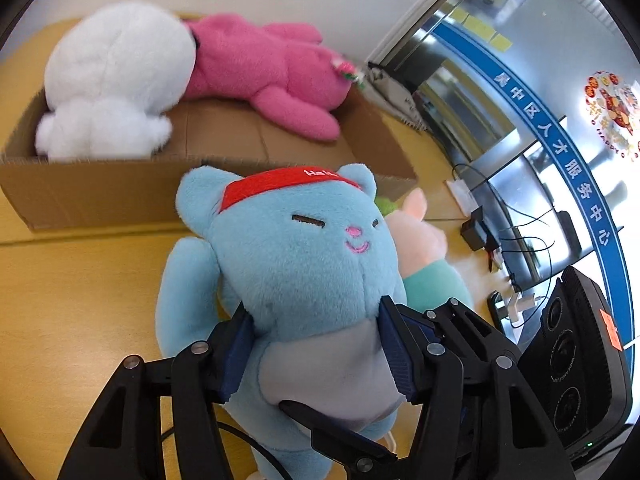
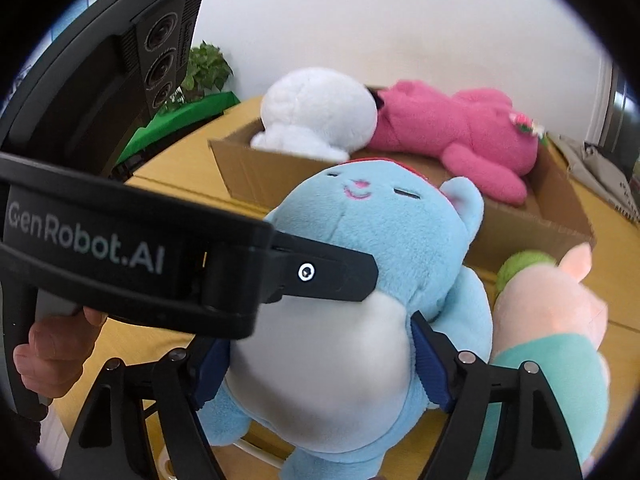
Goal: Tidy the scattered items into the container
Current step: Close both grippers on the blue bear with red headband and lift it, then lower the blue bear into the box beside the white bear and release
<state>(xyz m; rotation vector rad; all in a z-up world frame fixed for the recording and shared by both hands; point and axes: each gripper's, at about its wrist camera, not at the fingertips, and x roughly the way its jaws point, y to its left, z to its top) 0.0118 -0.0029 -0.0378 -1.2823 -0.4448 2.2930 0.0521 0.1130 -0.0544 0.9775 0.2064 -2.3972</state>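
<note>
1. Fingers [image 1: 234, 352] of the left gripper [image 1: 316, 350] pressed into both flanks of the blue cat [image 1: 304, 256], their pads sunk in the plush at its pale belly.
2. Right gripper [image 2: 320, 364] clamped the same toy lower down, pads dug in either side of the belly, probably because one narrow grip would let so bulky and floppy a toy sag.
3. Held face-up over the table [image 1: 80, 280], the cat hung just short of the box [image 1: 100, 188], its head toward the near wall.
4. Inside the box lay a white plush [image 1: 116, 80] and a pink plush [image 1: 260, 68], leaving bare floor at the front where the cat would likely go.
5. Beside the cat a peach plush [image 2: 552, 320] in a green top waited on the table, apparently the next to tidy.
</note>
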